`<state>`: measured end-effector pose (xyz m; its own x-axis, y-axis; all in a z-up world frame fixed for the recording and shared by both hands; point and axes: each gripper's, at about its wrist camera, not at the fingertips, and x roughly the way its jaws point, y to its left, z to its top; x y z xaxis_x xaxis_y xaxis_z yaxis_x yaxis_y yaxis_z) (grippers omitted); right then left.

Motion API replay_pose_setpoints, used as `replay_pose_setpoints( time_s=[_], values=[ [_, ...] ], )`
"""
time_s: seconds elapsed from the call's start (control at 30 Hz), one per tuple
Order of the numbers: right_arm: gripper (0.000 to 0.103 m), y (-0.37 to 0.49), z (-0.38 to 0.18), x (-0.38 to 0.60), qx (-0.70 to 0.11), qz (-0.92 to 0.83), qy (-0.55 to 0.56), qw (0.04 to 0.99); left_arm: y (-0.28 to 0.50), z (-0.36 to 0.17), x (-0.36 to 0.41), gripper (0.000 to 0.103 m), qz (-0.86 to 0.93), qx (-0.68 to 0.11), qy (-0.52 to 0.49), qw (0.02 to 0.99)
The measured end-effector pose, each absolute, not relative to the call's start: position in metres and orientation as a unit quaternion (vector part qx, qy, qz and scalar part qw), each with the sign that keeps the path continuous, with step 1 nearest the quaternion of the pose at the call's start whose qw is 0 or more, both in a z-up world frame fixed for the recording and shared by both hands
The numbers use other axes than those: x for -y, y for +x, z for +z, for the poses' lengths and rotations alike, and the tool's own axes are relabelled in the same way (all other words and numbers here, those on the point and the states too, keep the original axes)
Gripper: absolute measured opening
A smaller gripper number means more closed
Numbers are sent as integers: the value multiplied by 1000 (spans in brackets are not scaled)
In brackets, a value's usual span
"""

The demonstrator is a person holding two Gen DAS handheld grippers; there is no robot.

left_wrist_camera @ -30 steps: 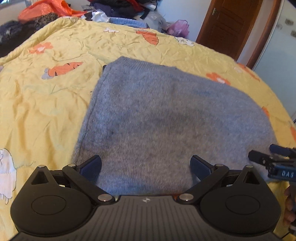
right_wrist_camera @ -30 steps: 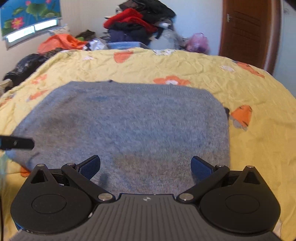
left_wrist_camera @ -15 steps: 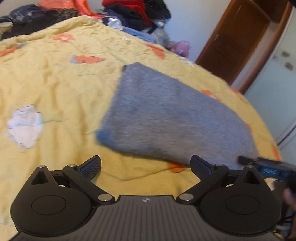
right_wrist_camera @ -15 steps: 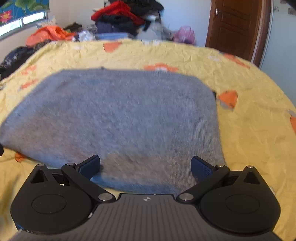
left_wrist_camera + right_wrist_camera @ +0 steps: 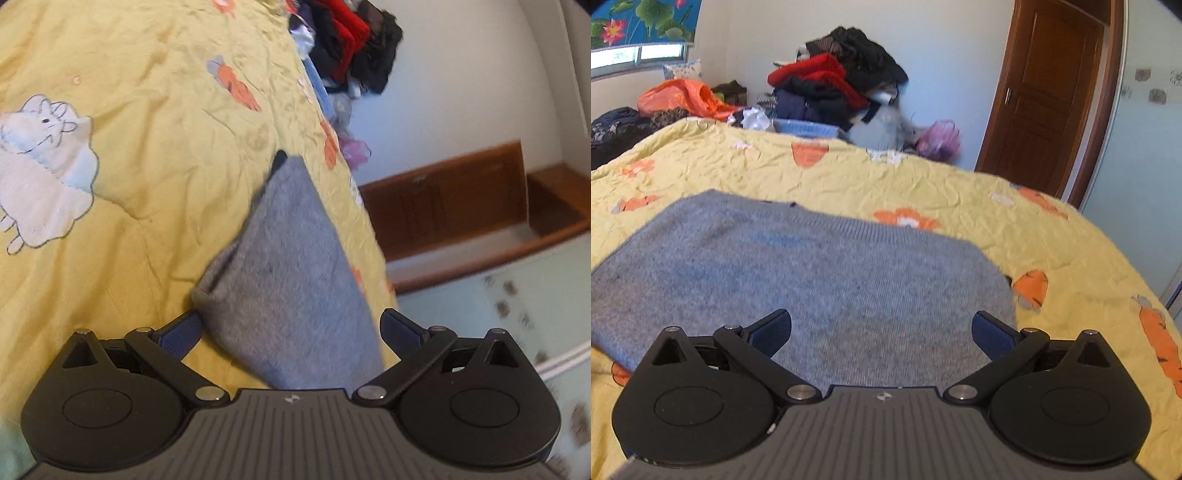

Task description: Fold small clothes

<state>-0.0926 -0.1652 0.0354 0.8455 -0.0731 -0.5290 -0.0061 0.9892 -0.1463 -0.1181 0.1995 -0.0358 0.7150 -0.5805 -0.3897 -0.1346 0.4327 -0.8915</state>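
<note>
A grey knitted garment (image 5: 812,277) lies folded flat on the yellow bedspread (image 5: 997,206). In the left wrist view the garment (image 5: 291,273) appears tilted, its near folded corner lying between the open fingers. My left gripper (image 5: 291,326) is open, rolled sideways, with that corner just ahead of it. My right gripper (image 5: 882,326) is open and empty, held over the garment's near edge.
A pile of clothes (image 5: 842,88) and an orange bag (image 5: 683,96) lie beyond the bed's far edge. A wooden door (image 5: 1045,96) stands at the right. The bedspread (image 5: 129,147) has a white sheep print (image 5: 37,170) at the left.
My left gripper has swung left and rolled sideways, so the garment now sits tilted at its fingertips. My right gripper has backed off a little and raised its view. Both stay open.
</note>
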Motion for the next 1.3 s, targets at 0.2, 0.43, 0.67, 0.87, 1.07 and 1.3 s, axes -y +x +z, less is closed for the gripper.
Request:
replay_pose_setpoints(
  time_s=[0.2,0.43,0.67,0.87,1.07,1.3],
  values=[
    [103,-72,35,152,-305,-13,-95,948,-93,-32,-190,103,-123,-379,-502,767],
    [102,-60,48,138,-275,10,-123,953,-70,-30,-173,10,-85,-435,-443,779],
    [102,-47,59,148,-297,24,-106,949,-76,-13,-154,8,-85,-418,-383,820],
    [102,-33,83,173,-310,12,-59,949,-72,26,-107,8,-135,-389,-325,851],
    [92,-18,113,181,-325,41,-71,942,-65,33,-66,8,-170,-384,-306,854],
    [74,11,130,188,-390,107,-3,915,-65,30,-24,8,-208,-393,-273,853]
  ],
)
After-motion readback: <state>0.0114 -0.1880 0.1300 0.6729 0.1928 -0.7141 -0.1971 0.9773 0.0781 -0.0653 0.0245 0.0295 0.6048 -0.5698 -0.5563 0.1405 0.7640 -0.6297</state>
